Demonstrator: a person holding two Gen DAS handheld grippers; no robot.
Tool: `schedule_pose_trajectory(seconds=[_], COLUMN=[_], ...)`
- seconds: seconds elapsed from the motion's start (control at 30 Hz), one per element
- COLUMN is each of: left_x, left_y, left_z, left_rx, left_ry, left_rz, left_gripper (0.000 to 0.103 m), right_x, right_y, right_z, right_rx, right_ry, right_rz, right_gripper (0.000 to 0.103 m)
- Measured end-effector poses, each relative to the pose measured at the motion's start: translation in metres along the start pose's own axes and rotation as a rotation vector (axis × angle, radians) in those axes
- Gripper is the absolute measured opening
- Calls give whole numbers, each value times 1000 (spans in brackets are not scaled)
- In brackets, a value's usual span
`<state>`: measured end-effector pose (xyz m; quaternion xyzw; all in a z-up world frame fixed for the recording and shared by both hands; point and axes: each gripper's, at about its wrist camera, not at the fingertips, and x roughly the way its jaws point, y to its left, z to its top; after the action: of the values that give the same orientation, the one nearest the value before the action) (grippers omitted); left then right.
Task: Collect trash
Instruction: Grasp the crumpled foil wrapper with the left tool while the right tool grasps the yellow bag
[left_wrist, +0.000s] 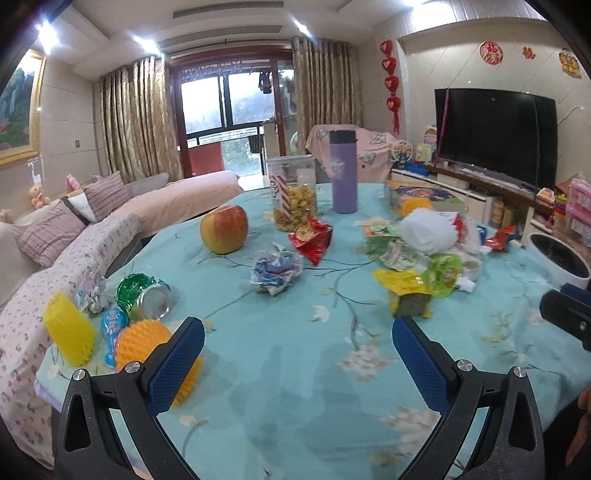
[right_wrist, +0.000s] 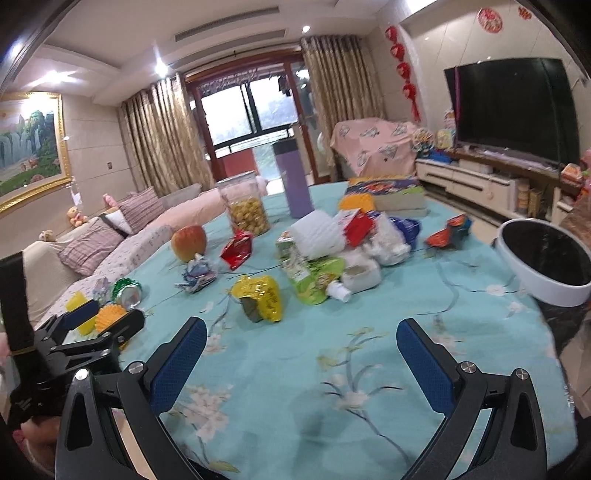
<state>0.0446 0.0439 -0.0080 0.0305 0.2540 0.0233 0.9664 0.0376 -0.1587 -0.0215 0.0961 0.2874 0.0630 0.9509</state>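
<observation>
The trash lies all over your table (left_wrist: 295, 387), on the blue flowered cloth. A yellow wrapper (right_wrist: 260, 297) sits closest to your right gripper (right_wrist: 301, 349), just past its fingers. Beside it is a green pouch (right_wrist: 317, 278) with a white cap, touching a big heap of white and red wrappers (right_wrist: 343, 232). A red snack bag (left_wrist: 312, 238) and a crumpled blue and white wrapper (left_wrist: 275, 273) lie apart in the middle.

Over on the left edge is a squashed green can (left_wrist: 146, 297) lying on its side, open end toward you. Next to it are a yellow foam sleeve (left_wrist: 68, 330) and an orange foam ball (left_wrist: 142, 341).

The white bin (right_wrist: 545, 266) sits at the right edge of the table. It has a black bag in it, and you cannot tell what else is inside.

A clear jar (left_wrist: 293, 192) stands at the back, about half full of little yellow snacks. The purple bottle (left_wrist: 343, 171) stands upright beside it with its dark lid on. An apple (left_wrist: 224, 229) rests to the left of the jar.

Your left gripper (left_wrist: 297, 343) has its fingers wide apart and holds nothing. Your right gripper is wide apart too, also with nothing in it. Both hang just above the cloth.
</observation>
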Motion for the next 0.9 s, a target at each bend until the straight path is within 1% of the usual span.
schedule_pose_trajectory(seconds=[0.13,0.2,0.27,0.3,0.37,0.43,0.47,0.6,0.7,0.77,0.83,0.9], left_x=[27,41,57,64,82,96,104,138,164,182,197,213], left_y=[6,8,12,14,20,24,26,34,35,33,31,28], left_z=[10,14,21,25,33,40,43,57,64,67,69,69], left_rx=[6,14,8,2,-12,-17,-19,-27,-30,-20,-14,-1], left_ry=[29,49,82,95,125,143,155,198,246,267,285,307], left_rz=[10,7,-5,-13,-26,-28,-31,-13,-18,-10,2,4], left_gripper=[102,100,95,94,89,87,87,87,87,87,86,82], right_x=[17,28,39,46,60,70,77,99,115,123,129,134], right_y=[5,8,9,10,12,13,14,16,16,17,18,16], right_z=[1,1,2,3,4,4,4,5,6,7,7,8], right_rx=[7,11,14,13,17,18,18,32,39,39,36,40], right_ry=[41,68,100,120,163,194,211,271,314,336,356,371], right_rz=[32,42,50,56,69,75,78,93,98,102,105,112], right_gripper=[103,101,94,92,85,80,77,70,64,55,49,41])
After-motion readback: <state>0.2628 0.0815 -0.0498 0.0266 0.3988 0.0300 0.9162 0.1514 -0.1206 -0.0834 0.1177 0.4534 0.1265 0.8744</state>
